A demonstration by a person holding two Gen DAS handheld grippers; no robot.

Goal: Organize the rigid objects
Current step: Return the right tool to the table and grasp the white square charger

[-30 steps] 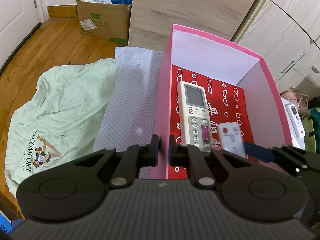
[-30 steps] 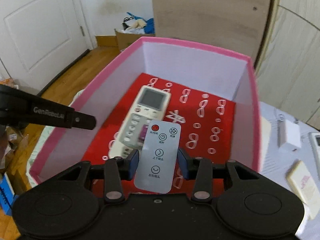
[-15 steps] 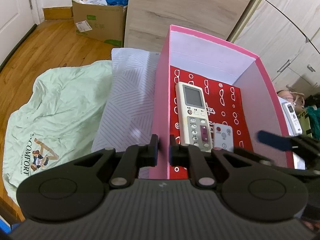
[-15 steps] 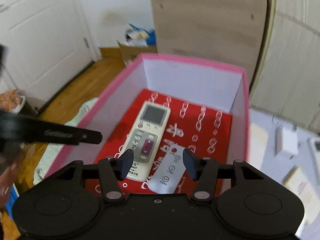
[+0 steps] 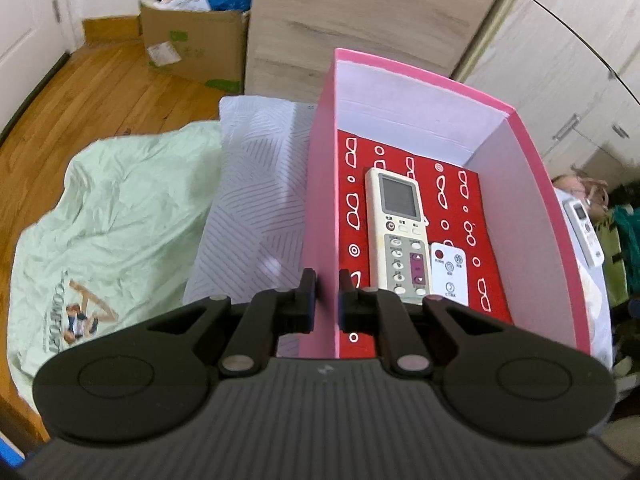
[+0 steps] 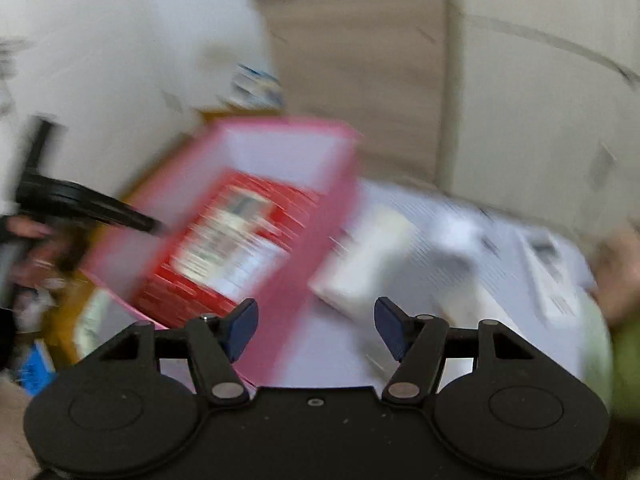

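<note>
My left gripper (image 5: 327, 294) is shut on the near left wall of the pink box (image 5: 320, 208). Inside, on the red patterned floor, lie a cream air-conditioner remote (image 5: 398, 236) and, right of it, a small white remote (image 5: 449, 274). In the blurred right wrist view, my right gripper (image 6: 316, 330) hangs right of the pink box (image 6: 304, 236); its jaws are opening with nothing between them. The left gripper (image 6: 88, 206) shows there as a dark bar on the box's left wall. White items (image 6: 360, 264) lie beyond the right fingertips, blurred.
A pale green cloth (image 5: 104, 220) and a striped white pillow (image 5: 256, 200) lie left of the box. Another white remote (image 5: 582, 230) rests right of it. A cardboard carton (image 5: 192, 44) stands on the wooden floor, with a wood panel (image 5: 360, 20) and cupboards behind.
My right gripper let go of the small white remote, which now lies in the box. It then opened wider and swung out to the right of the box. My left gripper kept its hold.
</note>
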